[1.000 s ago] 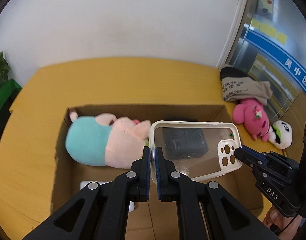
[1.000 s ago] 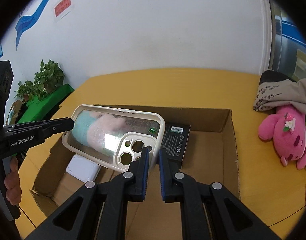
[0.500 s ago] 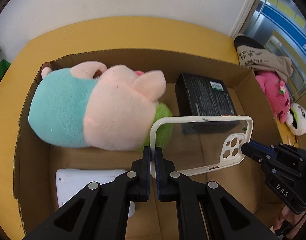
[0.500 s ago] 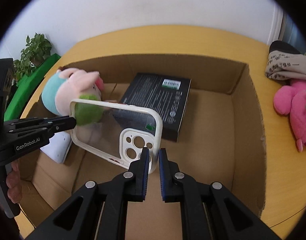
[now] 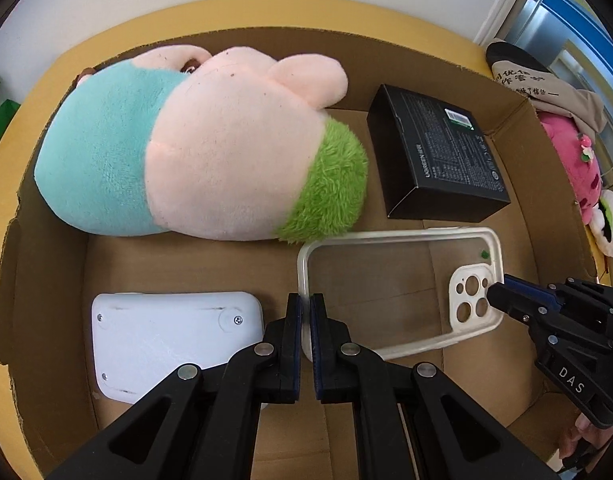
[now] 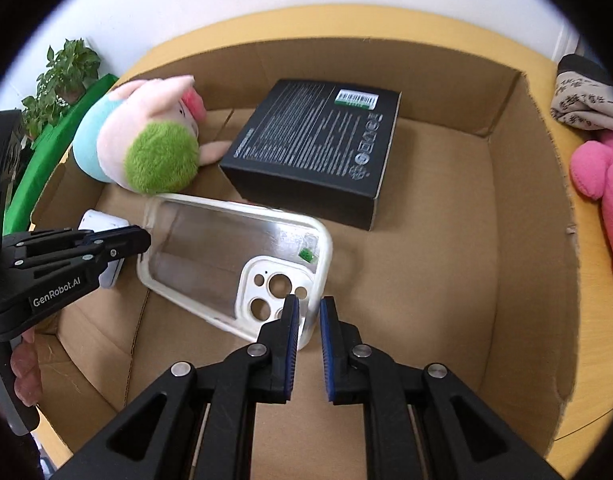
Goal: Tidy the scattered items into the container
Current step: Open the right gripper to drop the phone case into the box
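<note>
Left wrist view: the left claw [image 5: 305,312] is clamped on the short edge of the clear phone case [image 5: 386,296], which lies low inside the cardboard box [image 5: 46,280]. The right claw [image 5: 496,294] meets the case at its camera-cutout end. A plush pig [image 5: 202,152] lies along the far wall, a black box [image 5: 438,156] sits beside it, and a white device [image 5: 170,336] rests near the left claw. A pink plush [image 5: 578,164] lies outside on the yellow worktop [image 5: 10,128].

Right wrist view: the right claw [image 6: 306,320] has just eased slightly apart, with the case's [image 6: 226,256] corner between its fingers; I cannot tell whether they press on it. The left claw [image 6: 144,236] pinches the far end. The black box [image 6: 318,148] sits just behind the case.
</note>
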Motion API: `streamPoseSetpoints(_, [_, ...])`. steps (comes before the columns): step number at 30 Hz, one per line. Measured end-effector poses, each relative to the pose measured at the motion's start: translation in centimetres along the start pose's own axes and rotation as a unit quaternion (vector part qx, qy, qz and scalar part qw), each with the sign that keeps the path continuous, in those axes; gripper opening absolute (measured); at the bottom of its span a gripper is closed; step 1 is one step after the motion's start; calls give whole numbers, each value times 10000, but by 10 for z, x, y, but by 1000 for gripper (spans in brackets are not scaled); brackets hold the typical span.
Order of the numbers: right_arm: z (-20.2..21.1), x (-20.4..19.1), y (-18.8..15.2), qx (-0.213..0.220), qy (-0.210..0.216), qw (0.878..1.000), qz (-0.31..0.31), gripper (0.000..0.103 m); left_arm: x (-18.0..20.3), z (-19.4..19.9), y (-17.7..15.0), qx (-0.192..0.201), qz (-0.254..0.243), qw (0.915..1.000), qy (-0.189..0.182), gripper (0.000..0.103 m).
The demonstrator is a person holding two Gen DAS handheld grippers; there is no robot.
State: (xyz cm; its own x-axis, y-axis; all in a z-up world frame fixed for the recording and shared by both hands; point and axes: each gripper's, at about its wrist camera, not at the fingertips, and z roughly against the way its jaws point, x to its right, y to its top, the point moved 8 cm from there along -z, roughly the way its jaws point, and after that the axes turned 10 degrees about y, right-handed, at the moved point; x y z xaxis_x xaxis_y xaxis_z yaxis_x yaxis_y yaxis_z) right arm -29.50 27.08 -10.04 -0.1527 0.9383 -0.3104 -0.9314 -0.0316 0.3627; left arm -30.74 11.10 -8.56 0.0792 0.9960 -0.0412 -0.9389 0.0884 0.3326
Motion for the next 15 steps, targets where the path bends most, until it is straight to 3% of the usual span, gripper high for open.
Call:
streamPoseSetpoints(5, [0,4,-2,-22,69,9999,-121,13,-4,-1,-6,-36,98,9999,-118,4])
streamPoseSetpoints(6, [2,5,-1,10,66,9999,-153,22,-6,1,-6,19,136,9998,-137,6])
streamPoseSetpoints(7, [4,6,-2,46,47,9998,-165,40,-7,5,-6,81,167,9997,-154,10])
streamPoseSetpoints(9, [11,4,-3,119,-31,9999,-116,59,-10,19,-6,245,224,9991,-251,40])
streamPoseSetpoints(11, [22,-4,-6,241,-76,9997,-15,59,-15,38,-6,516,265,9980,-270,61])
streamPoseSetpoints(15, [66,-27,-16,850,-309,9954,312,74,-21,94,-15,1340,121,9908,-122,72])
